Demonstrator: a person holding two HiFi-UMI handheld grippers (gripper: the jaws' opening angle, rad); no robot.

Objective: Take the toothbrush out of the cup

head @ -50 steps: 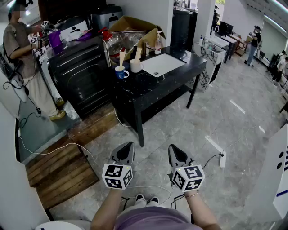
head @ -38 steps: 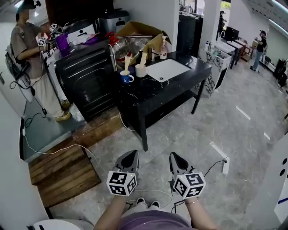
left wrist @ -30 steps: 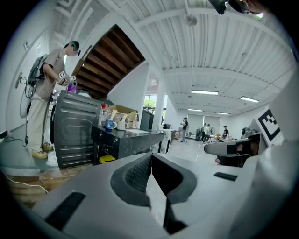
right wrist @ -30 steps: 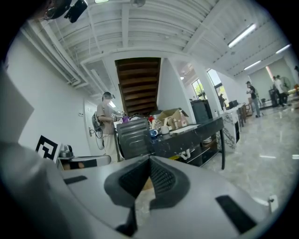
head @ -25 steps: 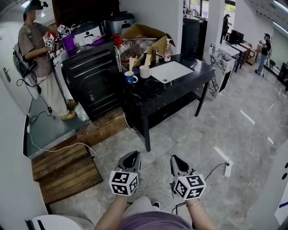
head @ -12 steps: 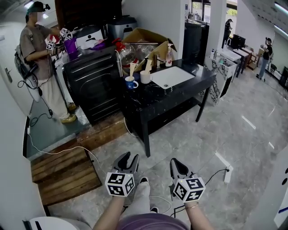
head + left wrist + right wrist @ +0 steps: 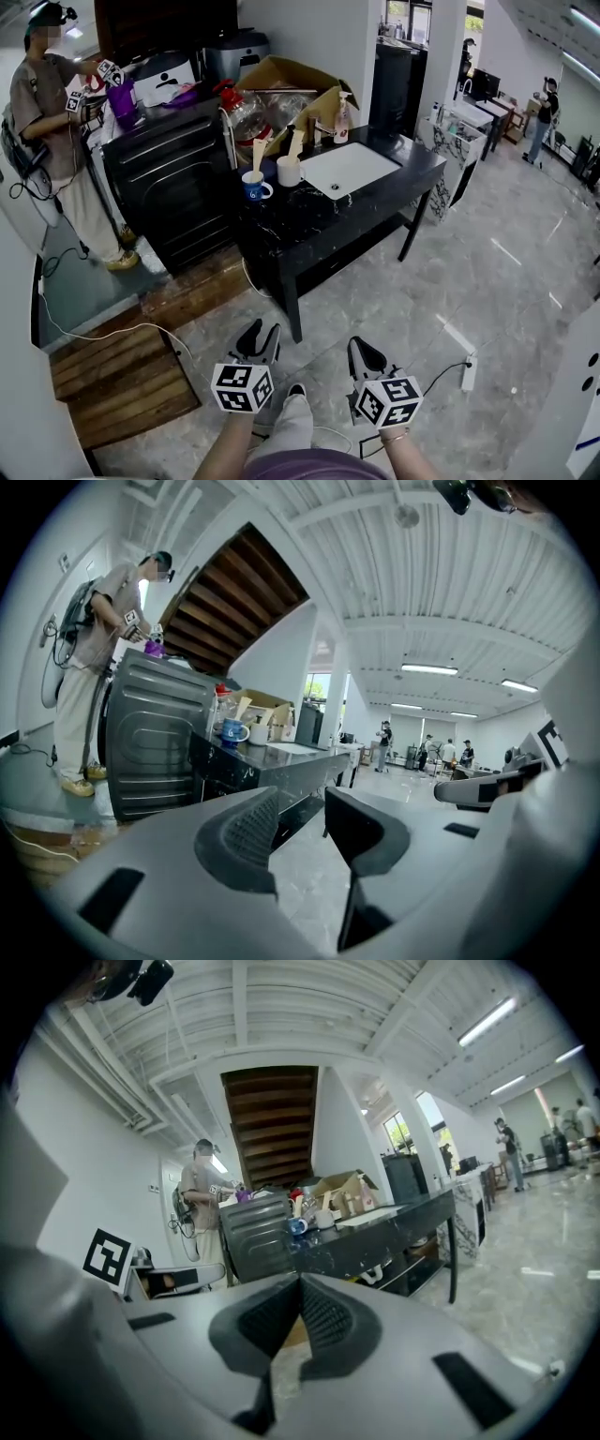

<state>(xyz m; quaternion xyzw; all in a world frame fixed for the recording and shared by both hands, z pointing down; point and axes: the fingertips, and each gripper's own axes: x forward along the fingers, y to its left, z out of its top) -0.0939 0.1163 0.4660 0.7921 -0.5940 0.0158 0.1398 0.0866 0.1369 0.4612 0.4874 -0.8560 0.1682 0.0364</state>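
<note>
Head view, looking steeply down: a grey tiled floor [image 7: 487,281] fills most of the scene. A black worktop [image 7: 375,202] on legs stands at upper centre. A black cabinet [image 7: 159,173] stands against its left end. A low wooden platform [image 7: 117,370] lies on the floor at lower left. A person [image 7: 47,122] stands at the far left, facing the cabinet. An open cardboard box [image 7: 286,80] sits behind the worktop's back edge. A white board [image 7: 349,169] lies flat near the worktop's middle.

Both grippers are held low at the bottom of the view, over the floor and well apart from the worktop. The left gripper [image 7: 262,330] has just been opening. In the left gripper view its jaws stand wide apart, with only floor showing between them. The right gripper [image 7: 357,343] has its jaws pressed together on nothing, as the right gripper view shows.

A blue cup [image 7: 251,187] stands by the worktop's left edge. A white cup [image 7: 289,172] stands just beside it, nearer the board. A pale toothbrush [image 7: 258,150] stands upright in the blue cup. Another brush [image 7: 296,141] leans in the white cup.
</note>
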